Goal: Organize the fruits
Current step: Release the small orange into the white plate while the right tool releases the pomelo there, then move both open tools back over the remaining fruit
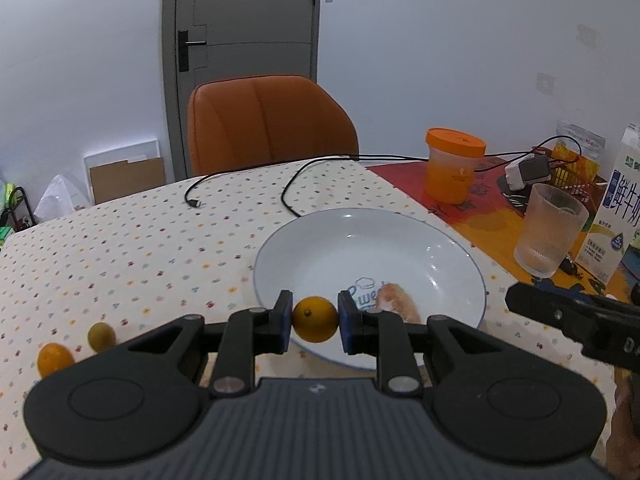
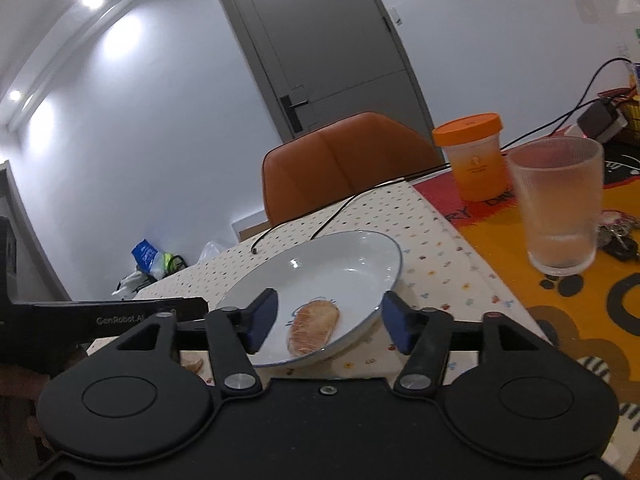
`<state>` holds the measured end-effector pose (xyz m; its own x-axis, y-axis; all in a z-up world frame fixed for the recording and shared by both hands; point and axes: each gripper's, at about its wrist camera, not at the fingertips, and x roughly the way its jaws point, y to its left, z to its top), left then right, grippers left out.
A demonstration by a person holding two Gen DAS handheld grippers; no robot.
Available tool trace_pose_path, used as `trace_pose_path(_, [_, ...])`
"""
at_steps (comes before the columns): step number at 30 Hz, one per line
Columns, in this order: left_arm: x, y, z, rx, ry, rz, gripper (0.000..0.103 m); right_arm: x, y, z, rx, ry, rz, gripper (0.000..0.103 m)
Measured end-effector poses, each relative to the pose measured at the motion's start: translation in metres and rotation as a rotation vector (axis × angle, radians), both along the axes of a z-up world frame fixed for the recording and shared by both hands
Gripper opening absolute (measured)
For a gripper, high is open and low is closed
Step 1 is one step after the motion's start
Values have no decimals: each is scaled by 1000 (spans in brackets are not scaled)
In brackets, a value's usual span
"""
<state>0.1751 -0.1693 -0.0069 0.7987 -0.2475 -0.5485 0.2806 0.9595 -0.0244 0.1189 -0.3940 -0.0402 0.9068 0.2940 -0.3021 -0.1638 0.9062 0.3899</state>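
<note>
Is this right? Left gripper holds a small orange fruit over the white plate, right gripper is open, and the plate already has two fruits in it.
Not quite. The round white plate holds no fruit, only a printed picture, as the left wrist view shows. The rest stands: the left gripper holds the small orange fruit at the plate's near rim, and the right gripper is open.

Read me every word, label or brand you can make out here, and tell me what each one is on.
"鲜牛奶": milk carton; its smaller print is unreadable.
"Swee", partly hidden: white plate.
"GenRobot.AI": left gripper side.
"RY", fragment: orange mat.
Orange jar logo: too small.
</note>
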Motion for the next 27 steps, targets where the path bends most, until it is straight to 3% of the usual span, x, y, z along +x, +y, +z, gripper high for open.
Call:
trace_pose_path(2, [2,-4,0,-2,0,-5,22,-2,-1,-1,-1,0,0,68])
trace_pose_path(4, [3,-6,2,-5,-10,-15,26,-1,-1,-1,0,7,-11,82])
trace_pose_path(8, [7,-3,6,2,-3,15,31,0,4,-2,1,17,-9,90])
trace_pose_path(10, [5,3,6,6,-7,29,47,0,7,-3,-2,19,-9,100])
trace_pose_path(11, [3,6,5,8,-15,40,51,0,9,-4,-8,22,-14,102])
trace_pose_path(16, [-4,25,6,8,-31,95,76,3,17,-2,-18,38,-33,103])
trace_pose_path(18, [-7,32,6,8,-37,113,80,2,20,-2,-7,42,-28,103])
trace_pose_path(27, [-21,59,8,-1,-48,192,86,-5,44,3,-54,38,-14,103])
